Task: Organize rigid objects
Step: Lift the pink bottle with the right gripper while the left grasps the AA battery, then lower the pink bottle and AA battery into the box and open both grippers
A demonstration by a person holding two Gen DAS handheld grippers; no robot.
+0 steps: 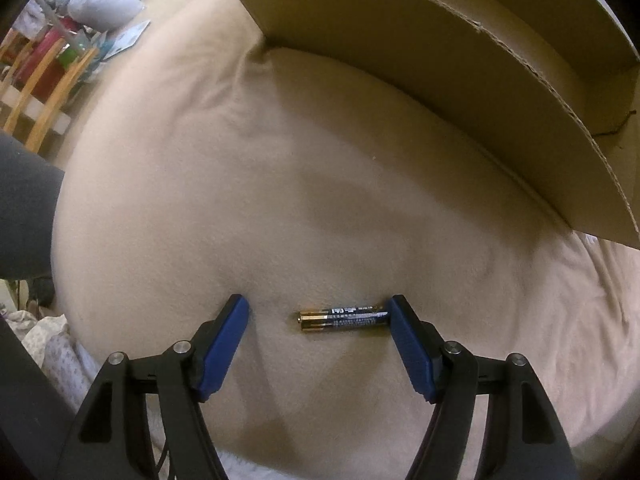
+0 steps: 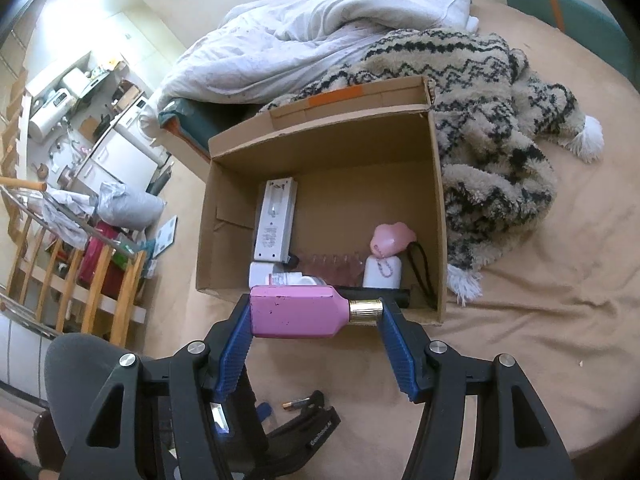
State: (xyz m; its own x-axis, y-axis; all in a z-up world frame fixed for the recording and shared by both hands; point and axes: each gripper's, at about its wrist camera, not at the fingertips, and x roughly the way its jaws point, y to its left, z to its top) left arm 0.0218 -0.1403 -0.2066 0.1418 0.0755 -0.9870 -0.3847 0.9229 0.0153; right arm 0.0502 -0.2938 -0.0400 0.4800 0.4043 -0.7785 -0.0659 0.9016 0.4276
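Note:
A dark AAA battery [image 1: 344, 319] with a gold end lies on the beige bedsheet. My left gripper [image 1: 318, 303] points down over it, open, a blue pad on either side; the right pad is at the battery's end and the left pad stands clear of it. The battery [image 2: 294, 404] also shows low in the right wrist view. My right gripper [image 2: 316, 305] is shut on a pink bottle [image 2: 296, 312] with a gold cap, held sideways just in front of the open cardboard box [image 2: 438, 208]. Inside the box lie a white device [image 2: 276, 220], a pink item [image 2: 390, 238] and a white container [image 2: 382, 272].
The box wall [image 1: 440, 60] rises close behind the battery. A patterned shaggy blanket [image 2: 500, 120] and a white duvet [image 2: 320, 32] lie beyond and right of the box. A wooden railing [image 2: 80, 280] stands off the bed's left edge. A grey-clad limb [image 1: 24, 208] is at the left.

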